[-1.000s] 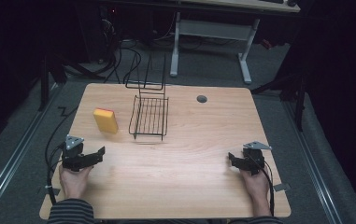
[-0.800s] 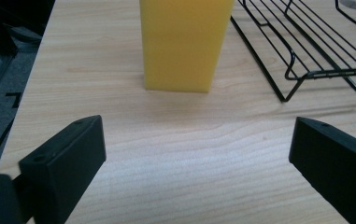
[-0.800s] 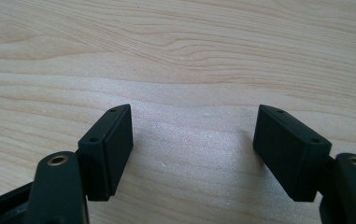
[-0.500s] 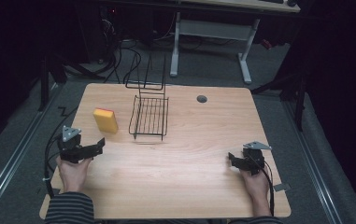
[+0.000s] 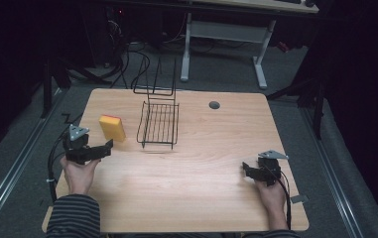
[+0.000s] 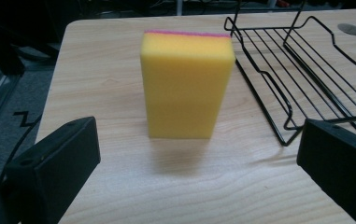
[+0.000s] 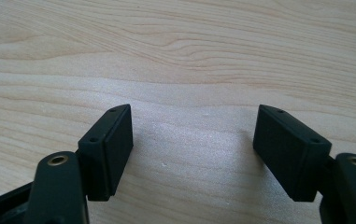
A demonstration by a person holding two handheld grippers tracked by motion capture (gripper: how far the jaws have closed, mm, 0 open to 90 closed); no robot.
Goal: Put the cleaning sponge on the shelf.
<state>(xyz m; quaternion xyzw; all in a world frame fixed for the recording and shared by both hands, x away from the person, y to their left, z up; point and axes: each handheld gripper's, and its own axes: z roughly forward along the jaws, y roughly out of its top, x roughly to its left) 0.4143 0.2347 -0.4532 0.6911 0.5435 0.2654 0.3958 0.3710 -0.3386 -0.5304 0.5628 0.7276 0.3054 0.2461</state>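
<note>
A yellow sponge with a pink upper face stands on edge on the wooden table, left of a black wire rack. In the left gripper view the sponge stands upright straight ahead, between the lines of the two wide-apart jaws and a short way beyond them, with the rack to its right. My left gripper is open and points at the sponge from just in front of it. My right gripper rests low at the table's right front, open, with bare wood between its jaws.
The wire rack has a tall back frame toward the far edge. A round grey cable hole lies at the back right. A desk frame and cables stand on the floor behind. The table's left edge is near my left gripper.
My left gripper has moved forward and left, toward the sponge, and now faces it. The right gripper has stayed in place.
</note>
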